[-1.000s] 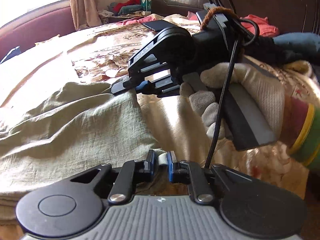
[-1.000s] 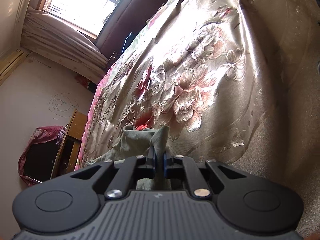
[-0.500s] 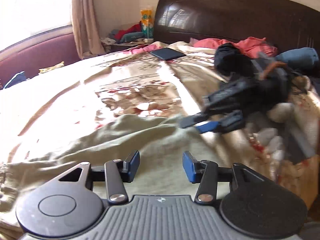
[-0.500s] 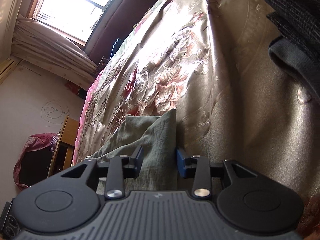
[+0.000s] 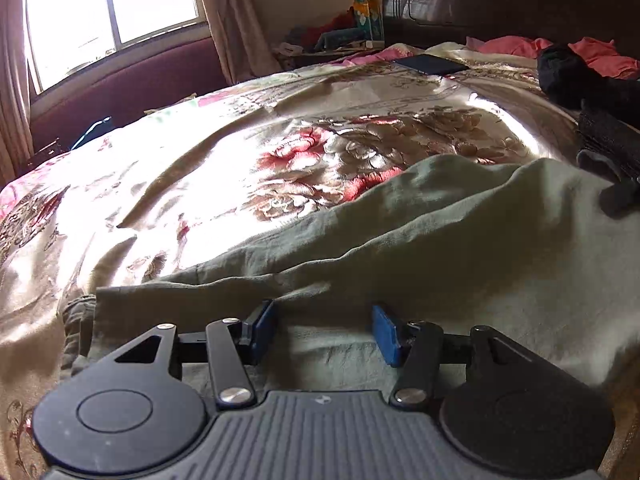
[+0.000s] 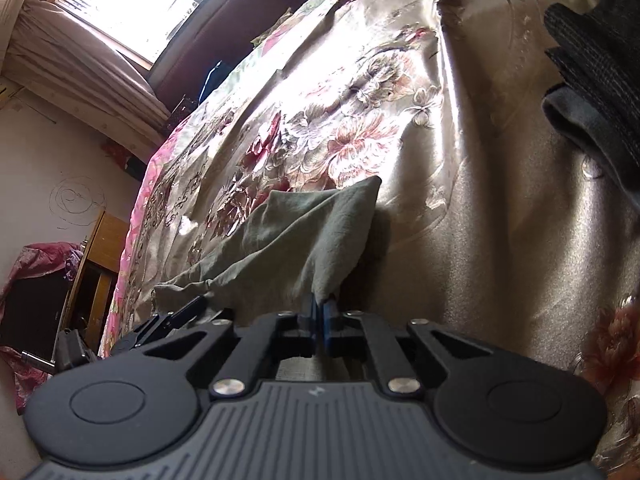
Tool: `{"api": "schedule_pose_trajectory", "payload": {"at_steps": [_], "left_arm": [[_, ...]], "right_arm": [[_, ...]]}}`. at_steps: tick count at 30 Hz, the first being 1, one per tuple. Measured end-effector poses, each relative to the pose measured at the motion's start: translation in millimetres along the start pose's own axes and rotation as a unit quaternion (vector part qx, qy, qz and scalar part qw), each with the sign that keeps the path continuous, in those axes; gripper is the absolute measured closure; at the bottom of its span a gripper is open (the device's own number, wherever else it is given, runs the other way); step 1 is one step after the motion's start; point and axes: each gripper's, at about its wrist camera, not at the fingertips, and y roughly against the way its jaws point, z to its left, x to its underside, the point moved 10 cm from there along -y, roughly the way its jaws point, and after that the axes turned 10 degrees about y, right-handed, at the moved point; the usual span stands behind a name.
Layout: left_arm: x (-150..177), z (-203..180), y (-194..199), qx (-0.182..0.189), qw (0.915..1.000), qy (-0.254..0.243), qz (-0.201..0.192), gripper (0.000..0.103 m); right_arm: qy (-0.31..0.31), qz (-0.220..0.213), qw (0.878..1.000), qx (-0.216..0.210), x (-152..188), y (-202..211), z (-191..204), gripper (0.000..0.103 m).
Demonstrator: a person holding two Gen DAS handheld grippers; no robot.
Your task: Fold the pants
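Note:
The olive-green pants lie rumpled across the near part of the floral bedspread. My left gripper is open and low over the pants, with its blue pads apart and nothing between them. My right gripper is shut on a fold of the pants, which rises as a peaked flap in front of it. In the left wrist view a dark piece of the right gripper rests at the pants' right edge. In the right wrist view the left gripper shows at the lower left.
Dark clothes and pink clothes are piled at the right near the dark headboard. A dark phone or tablet lies on the far bed. A window is at the left. A wooden cabinet stands beside the bed.
My left gripper opened, let go of the pants and drew back to the left. My right gripper opened half a second ago and has shut again on a fold of the pants.

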Motion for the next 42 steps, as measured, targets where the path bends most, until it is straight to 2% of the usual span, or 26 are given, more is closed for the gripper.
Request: {"api": "schedule_pose_trajectory", "payload": {"at_steps": [3,6,9,12,14,17,19,22,23,24,26,27,30,32,35,39,41,42], "left_arm": [[-1.4,3.5,-0.9,0.007,0.9998,0.015,-0.011,0.036],[-8.0,21.1,7.5,-0.011,0.9987,0.038,-0.033,0.037],[1.9,36.8,4.0,-0.019,0.9987,0.047,-0.006,0.036],[-1.2,52.1,29.3,0.019,0.9942,0.103,-0.022,0.037],[-0.3,59.8,47.5,0.042,0.9913,0.121,-0.029,0.036],[19.3,75.5,69.7,0.032,0.9888,0.142,-0.034,0.036],[42.8,89.4,86.8,0.054,0.9778,0.200,-0.029,0.036],[54.2,109.3,120.0,0.095,0.9503,0.292,-0.054,0.036],[54.0,114.8,130.8,0.104,0.9437,0.307,-0.068,0.035],[55.1,119.0,138.3,0.104,0.9404,0.315,-0.075,0.032],[59.6,124.4,147.5,0.102,0.9368,0.326,-0.077,0.029],[61.1,124.0,147.8,0.107,0.9347,0.331,-0.073,0.025],[65.1,117.9,141.9,0.132,0.9203,0.364,-0.054,0.024],[63.8,113.1,138.0,0.141,0.9102,0.387,-0.046,0.024],[53.9,100.2,140.9,0.154,0.9065,0.390,-0.048,0.023],[48.6,93.0,135.0,0.144,0.9107,0.385,-0.039,0.018],[53.2,92.8,127.7,0.136,0.9058,0.401,-0.022,0.018],[56.4,93.5,125.0,0.138,0.9009,0.411,-0.014,0.018]], "right_arm": [[0.028,-0.012,0.999,-0.010,-15.4,0.4,43.0,0.099],[0.066,-0.018,0.997,-0.020,-30.7,-9.5,95.2,0.099],[0.092,-0.018,0.995,-0.029,-39.0,-32.7,138.8,0.099],[0.123,-0.005,0.992,-0.032,-34.0,-68.4,178.1,0.099],[0.137,0.014,0.990,-0.035,-22.7,-94.6,201.3,0.099],[0.155,0.036,0.986,-0.045,-4.5,-131.0,230.6,0.099],[0.166,0.052,0.984,-0.042,6.7,-153.8,244.1,0.098],[0.174,0.091,0.980,-0.038,25.4,-184.1,253.4,0.093],[0.165,0.111,0.979,-0.048,32.1,-189.8,256.1,0.093],[0.153,0.121,0.979,-0.064,35.6,-190.8,258.9,0.094],[0.161,0.112,0.978,-0.069,33.3,-184.7,262.7,0.094],[0.175,0.105,0.977,-0.063,29.8,-180.7,263.7,0.094],[0.210,0.094,0.973,-0.036,15.8,-172.0,262.1,0.093],[0.236,0.099,0.967,0.002,5.5,-176.7,256.4,0.093],[0.261,0.110,0.958,0.039,-3.5,-188.4,247.7,0.090],[0.260,0.115,0.958,0.038,-8.7,-201.0,249.2,0.082],[0.264,0.107,0.958,0.041,-12.9,-206.5,252.1,0.074],[0.264,0.105,0.958,0.041,-13.8,-208.2,252.9,0.074]]}}
